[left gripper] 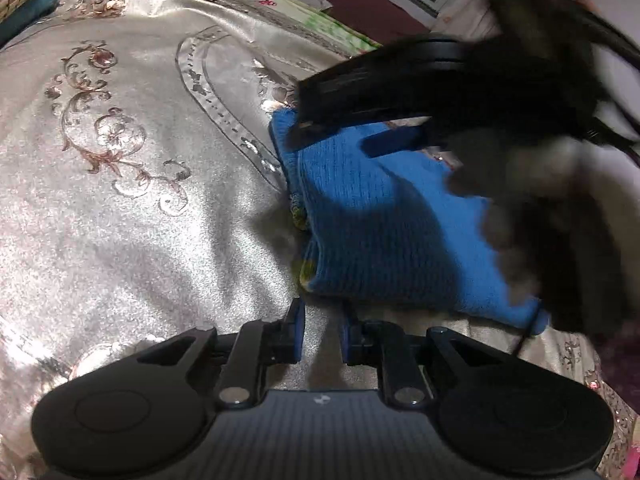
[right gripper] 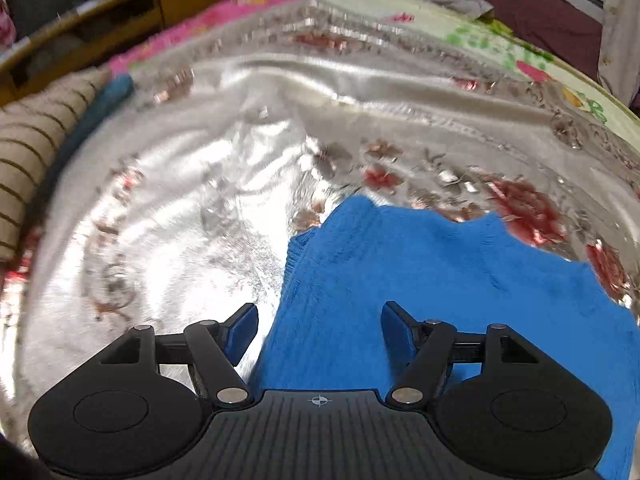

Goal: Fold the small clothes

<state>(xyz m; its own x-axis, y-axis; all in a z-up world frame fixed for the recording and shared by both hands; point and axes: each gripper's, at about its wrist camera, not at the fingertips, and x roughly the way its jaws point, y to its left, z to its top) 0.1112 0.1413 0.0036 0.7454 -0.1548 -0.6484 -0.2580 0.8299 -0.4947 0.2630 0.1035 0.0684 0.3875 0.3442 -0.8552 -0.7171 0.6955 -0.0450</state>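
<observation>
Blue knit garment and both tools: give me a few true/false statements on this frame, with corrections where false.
1. The blue knit garment lies on a silvery embroidered bedspread. True.
2. The right tool has its fingers spread wide above the garment. True.
3. The left tool is clamped on the garment. False: its narrow gap is empty, just short of the garment's near edge.
4. The garment is red. False: it is blue.
5. A striped beige cushion lies at the left in the right wrist view. True.
</observation>
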